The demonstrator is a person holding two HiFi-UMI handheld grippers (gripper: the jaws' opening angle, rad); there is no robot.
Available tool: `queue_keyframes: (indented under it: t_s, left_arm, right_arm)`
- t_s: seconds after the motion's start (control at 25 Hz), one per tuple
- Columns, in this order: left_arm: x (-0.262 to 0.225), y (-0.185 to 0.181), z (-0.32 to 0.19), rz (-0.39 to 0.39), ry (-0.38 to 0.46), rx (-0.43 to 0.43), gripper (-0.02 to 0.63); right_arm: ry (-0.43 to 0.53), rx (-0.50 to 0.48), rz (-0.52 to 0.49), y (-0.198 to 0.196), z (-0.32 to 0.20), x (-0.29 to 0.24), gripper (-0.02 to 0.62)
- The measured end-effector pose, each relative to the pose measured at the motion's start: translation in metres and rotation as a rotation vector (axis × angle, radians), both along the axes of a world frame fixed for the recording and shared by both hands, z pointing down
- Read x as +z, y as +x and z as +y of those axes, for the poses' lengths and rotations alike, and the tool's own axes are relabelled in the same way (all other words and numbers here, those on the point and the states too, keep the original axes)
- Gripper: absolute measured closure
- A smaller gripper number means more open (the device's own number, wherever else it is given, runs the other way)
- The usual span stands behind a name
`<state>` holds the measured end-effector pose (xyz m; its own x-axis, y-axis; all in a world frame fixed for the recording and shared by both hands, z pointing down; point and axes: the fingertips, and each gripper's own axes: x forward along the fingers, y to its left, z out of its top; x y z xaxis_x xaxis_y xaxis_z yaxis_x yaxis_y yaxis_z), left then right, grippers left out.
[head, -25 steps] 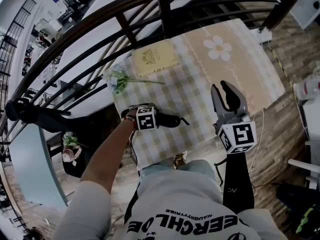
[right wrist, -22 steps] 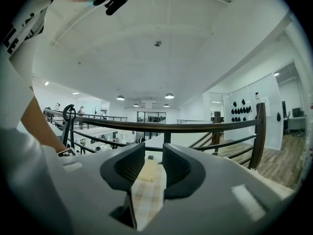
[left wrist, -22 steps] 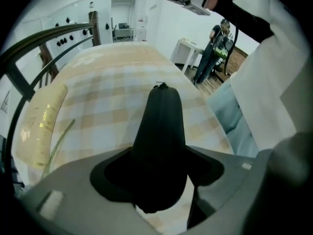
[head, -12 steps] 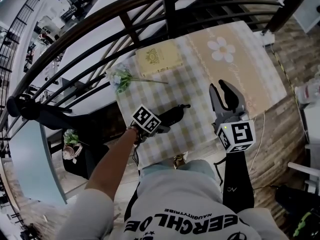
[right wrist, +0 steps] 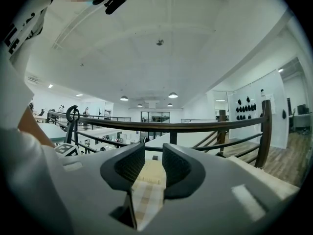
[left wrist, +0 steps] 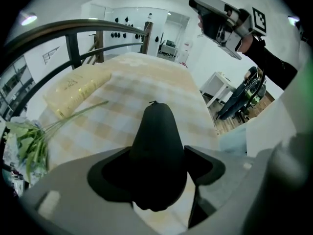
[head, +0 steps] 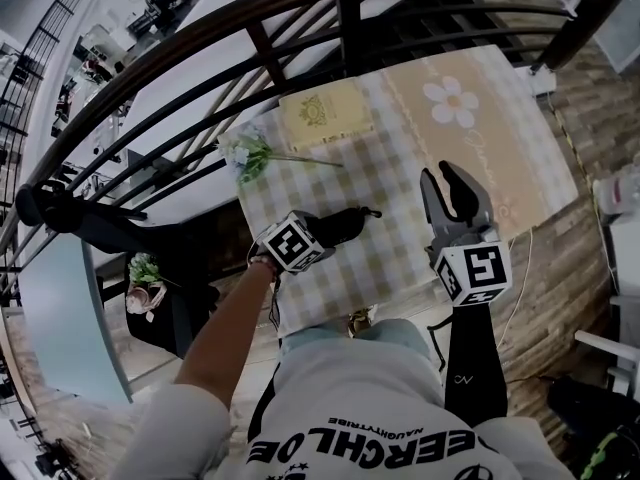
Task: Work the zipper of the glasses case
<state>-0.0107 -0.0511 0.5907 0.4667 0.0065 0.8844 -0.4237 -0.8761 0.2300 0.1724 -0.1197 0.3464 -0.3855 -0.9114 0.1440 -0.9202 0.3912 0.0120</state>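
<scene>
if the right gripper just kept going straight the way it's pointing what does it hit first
Probably the dark railing. The right gripper, jaws open and empty, points about level above the checked tablecloth and looks to clear it, though depth is unclear.

Eyes down on my own shirt (head: 340, 408): big bold block letters run across the chest, upside down from here. "ERCHLOE" is the stretch I can make out, with a smaller line beside it reading "NAUGHTYTRIBE". There's a tiny pale mark on my dark right sleeve (head: 475, 348), too small to read. The faint script beside the daisy on the beige cloth (head: 500, 118) beats me too, and the cube on my right gripper (head: 438, 171) carries only a square black-and-white marker pattern.
</scene>
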Motion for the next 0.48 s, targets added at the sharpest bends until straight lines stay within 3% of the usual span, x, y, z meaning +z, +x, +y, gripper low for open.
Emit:
queue_keyframes:
  t_s: [0.16,0.32,0.48]
  left_arm:
    - [0.006,-0.021,-0.007,-0.057,0.021,-0.025,0.245]
    - [0.013,-0.047,-0.021,-0.158,0.098,0.031,0.22]
    - [0.006,-0.057,-0.036,-0.161,0.173,0.033,0.213]
  right_arm:
    - [0.0,0.001,-0.005,0.0,-0.001,-0.001,0.457]
    - [0.0,-0.008,-0.002,-0.003,-0.003,-0.001,0.457]
    - [0.0,-0.018,0.003,-0.007,-0.004,-0.001,0.457]
